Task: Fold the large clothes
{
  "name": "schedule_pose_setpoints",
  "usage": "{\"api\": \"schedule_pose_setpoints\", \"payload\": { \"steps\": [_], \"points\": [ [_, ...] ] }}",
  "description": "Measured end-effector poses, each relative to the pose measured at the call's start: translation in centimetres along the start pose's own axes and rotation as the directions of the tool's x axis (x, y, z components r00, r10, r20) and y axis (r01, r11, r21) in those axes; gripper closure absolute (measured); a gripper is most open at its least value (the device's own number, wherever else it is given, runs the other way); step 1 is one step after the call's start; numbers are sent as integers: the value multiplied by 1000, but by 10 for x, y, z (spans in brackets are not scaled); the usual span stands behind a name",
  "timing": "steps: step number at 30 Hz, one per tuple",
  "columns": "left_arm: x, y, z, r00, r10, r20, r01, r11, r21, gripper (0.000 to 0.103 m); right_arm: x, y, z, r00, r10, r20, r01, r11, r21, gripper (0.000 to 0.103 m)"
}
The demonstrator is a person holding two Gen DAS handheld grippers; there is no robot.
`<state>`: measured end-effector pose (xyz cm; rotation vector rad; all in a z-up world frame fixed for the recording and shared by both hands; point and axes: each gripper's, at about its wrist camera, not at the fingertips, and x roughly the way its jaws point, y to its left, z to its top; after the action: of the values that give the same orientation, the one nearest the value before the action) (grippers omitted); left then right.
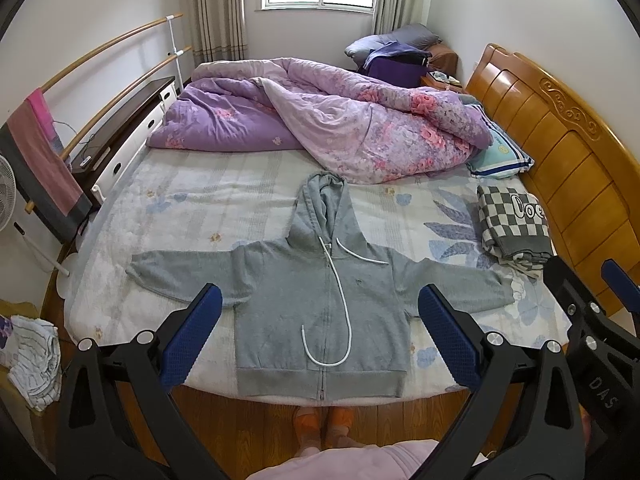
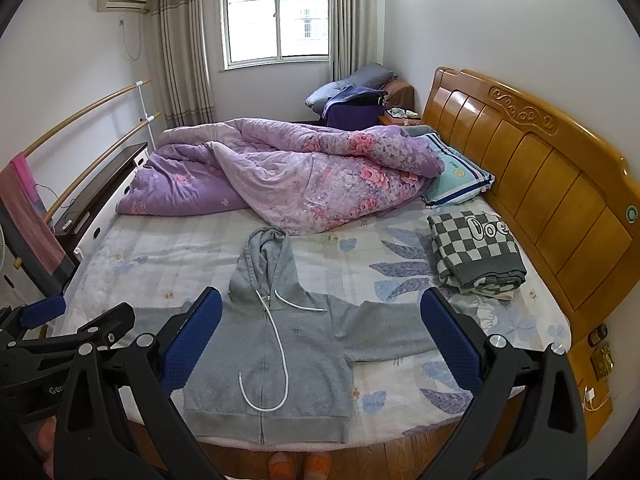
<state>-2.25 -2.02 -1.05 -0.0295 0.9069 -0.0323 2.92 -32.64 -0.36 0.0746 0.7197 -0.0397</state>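
Hoodie [image 1: 320, 304] lies flat on bed [image 1: 192, 208], zip up, sleeves spread, hem at near edge, prob. laid out for folding. Left gripper [image 1: 318, 332] and right gripper [image 2: 320, 344] hover above it, fingers spread wide, grasping nothing.

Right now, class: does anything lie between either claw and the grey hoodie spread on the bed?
Nothing visible does. The grey hoodie lies flat at the bed's near edge, and both the left claw and right claw hang open above it. The checkered blanket sits clear, beside one sleeve.
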Motion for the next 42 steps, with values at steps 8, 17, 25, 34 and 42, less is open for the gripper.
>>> {"api": "schedule_pose_setpoints", "payload": {
  "steps": [8,17,25,34,42],
  "points": [
    [-2,-1,-3,1000,2,2,-2,1000,0,5,-1,0,1,1000,2,-4,-2,1000,-2,7],
    [-2,-4,-5,1000,0,-18,0,1000,-5,5,1,-1,-1,1000,14,-17,-14,1000,-6,7],
    [-5,0,-2,999,17,-37,-18,999,-32,5,6,-4,3,998,48,-39,-49,999,-17,7],
    [-3,1,1,999,25,-42,-27,998,-49,5,12,-5,6,997,71,-42,-73,997,-28,7],
    [4,3,4,997,29,-64,-35,996,-86,5,28,-11,8,982,165,-94,-165,986,5,7]
  ]
}}
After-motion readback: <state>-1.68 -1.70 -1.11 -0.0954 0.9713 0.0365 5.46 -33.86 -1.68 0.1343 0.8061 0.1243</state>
